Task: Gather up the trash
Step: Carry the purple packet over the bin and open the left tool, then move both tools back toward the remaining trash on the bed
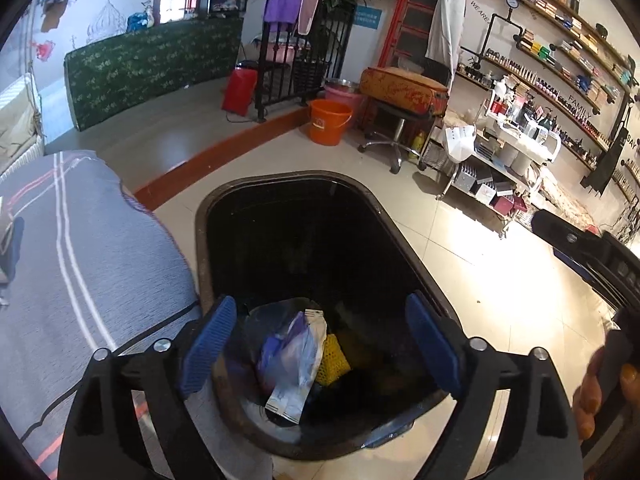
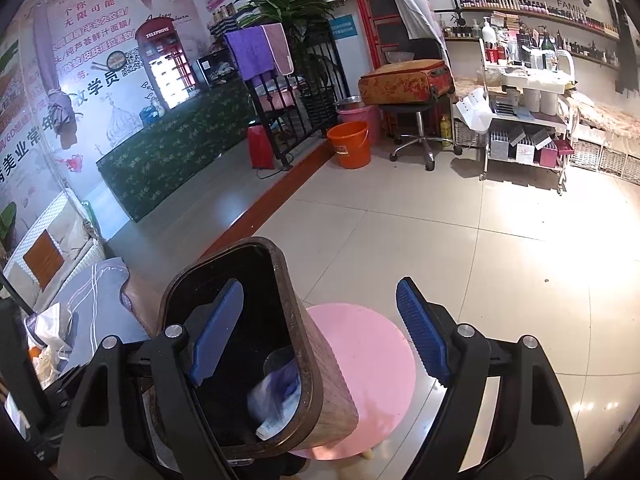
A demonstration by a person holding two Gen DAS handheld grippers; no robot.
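A brown trash bin with a black inside stands on the floor under my left gripper, which is open and empty right above its mouth. At the bin's bottom lie a white and purple plastic wrapper and a yellow mesh piece. In the right wrist view the same bin stands against a pink round stool. My right gripper is open and empty over the bin's right rim. The wrapper shows inside.
A grey bed cover lies left of the bin, with a crumpled white item on it. An orange bucket, a swivel stool with a suitcase and a product cart stand further back on the tiled floor.
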